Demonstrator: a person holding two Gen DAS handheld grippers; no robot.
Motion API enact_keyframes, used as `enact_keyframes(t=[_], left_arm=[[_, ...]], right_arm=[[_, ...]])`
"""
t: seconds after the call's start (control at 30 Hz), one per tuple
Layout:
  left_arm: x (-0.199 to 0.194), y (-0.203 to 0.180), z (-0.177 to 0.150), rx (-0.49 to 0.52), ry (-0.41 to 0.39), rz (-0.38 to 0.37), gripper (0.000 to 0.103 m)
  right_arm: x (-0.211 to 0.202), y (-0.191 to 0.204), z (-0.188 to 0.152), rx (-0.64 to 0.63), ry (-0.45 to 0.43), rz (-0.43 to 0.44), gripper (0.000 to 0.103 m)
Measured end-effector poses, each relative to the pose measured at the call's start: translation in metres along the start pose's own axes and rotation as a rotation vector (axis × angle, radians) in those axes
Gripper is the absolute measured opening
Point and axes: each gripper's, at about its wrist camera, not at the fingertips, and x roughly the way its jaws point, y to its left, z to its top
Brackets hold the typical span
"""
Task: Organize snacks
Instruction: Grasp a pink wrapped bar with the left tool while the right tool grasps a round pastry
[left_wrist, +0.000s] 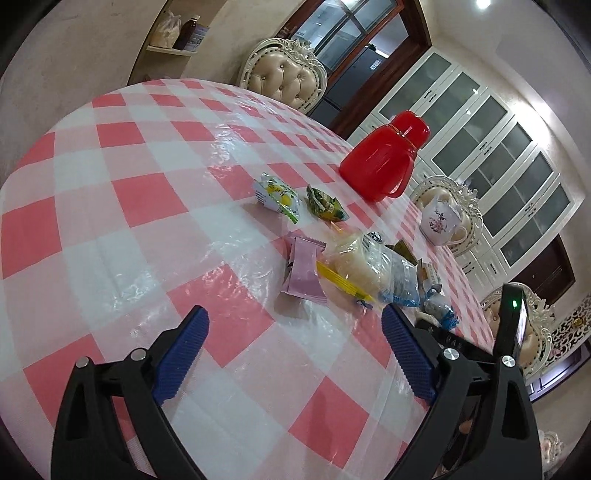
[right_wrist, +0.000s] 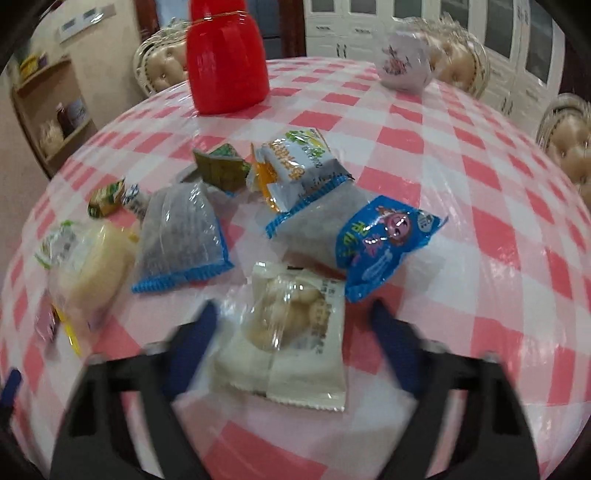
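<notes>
From the left wrist we see our left gripper (left_wrist: 291, 349) spread wide over bare checked tablecloth (left_wrist: 110, 206), the snack pile (left_wrist: 354, 269) just ahead. From the right wrist (blurred), our right gripper (right_wrist: 291, 325) straddles a cream cookie packet (right_wrist: 291, 332), pads not visibly pressing it.
</notes>
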Motion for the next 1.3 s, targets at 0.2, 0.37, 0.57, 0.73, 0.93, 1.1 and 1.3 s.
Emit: enact_keyframes(t=[0.2,0.37,0.57,0.73,0.93,1.1,1.3], left_arm=[[0.002,0.003,0.001,-0.016,-0.002,0.0,0.091],[0.01,-0.01,-0.002,0.05,0.036,0.045,0.091],[0.044,-0.043,0.007,0.301,0.101,0.268,0.091],[0.082,-0.053,0.021,0.392,0.199,0.352,0.077],[0.102,-0.062,0.023,0.476,0.206,0.382,0.033],[0.072,-0.068,-0.005,0.477,0.159,0.395,0.032],[0.038,-0.053,-0.019,0.367,0.15,0.334,0.033]], right_arm=[[-0.04,-0.013,-0.038,-0.066,-0.066,0.111,0.047],[-0.064,-0.027,-0.058,-0.045,-0.118,0.191,0.047],[-0.064,-0.037,-0.061,0.006,-0.112,0.258,0.048],[-0.062,-0.043,-0.06,0.042,-0.107,0.298,0.048],[-0.061,-0.043,-0.06,0.043,-0.107,0.325,0.048],[-0.064,-0.042,-0.06,0.03,-0.113,0.336,0.048],[-0.063,-0.042,-0.06,0.026,-0.112,0.338,0.048]])
